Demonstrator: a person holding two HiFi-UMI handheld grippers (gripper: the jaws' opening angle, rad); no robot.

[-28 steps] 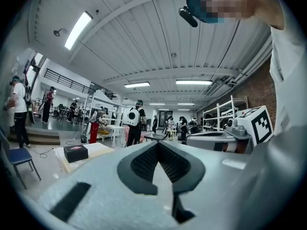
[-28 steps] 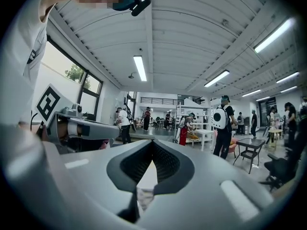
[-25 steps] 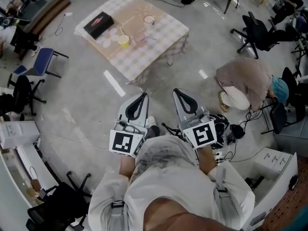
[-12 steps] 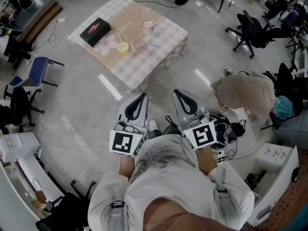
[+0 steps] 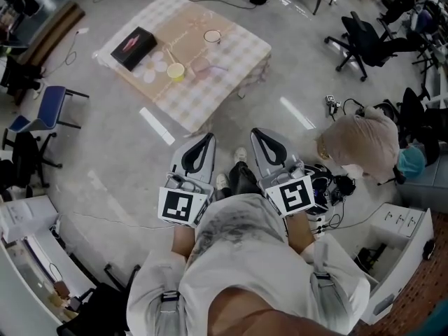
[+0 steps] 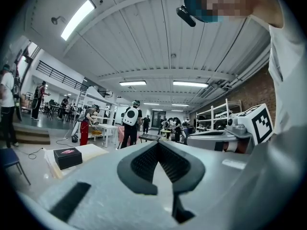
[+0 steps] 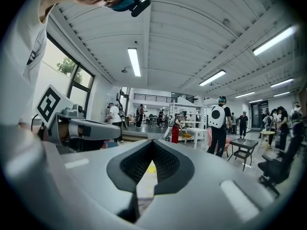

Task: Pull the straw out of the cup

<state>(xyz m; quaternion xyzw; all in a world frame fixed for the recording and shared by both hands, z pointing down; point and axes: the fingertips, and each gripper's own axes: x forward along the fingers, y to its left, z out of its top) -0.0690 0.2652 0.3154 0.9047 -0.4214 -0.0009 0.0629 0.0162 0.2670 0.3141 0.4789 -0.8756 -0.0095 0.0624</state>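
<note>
Head view, left gripper: clenched, empty, level at the chest.
Head view, right gripper: clenched, empty, just beside the left.
Head view, yellow cup: on the checked table, well apart from both grippers; straw too small to confirm.
Head view, counts: two grippers, one yellow cup, one black box, one pale-rimmed cup.
Left gripper view: jaw tips meet, nothing between; black box beyond, at left.
Right gripper view: jaw tips meet, nothing between; yellow cup far off, below the tips.
</note>
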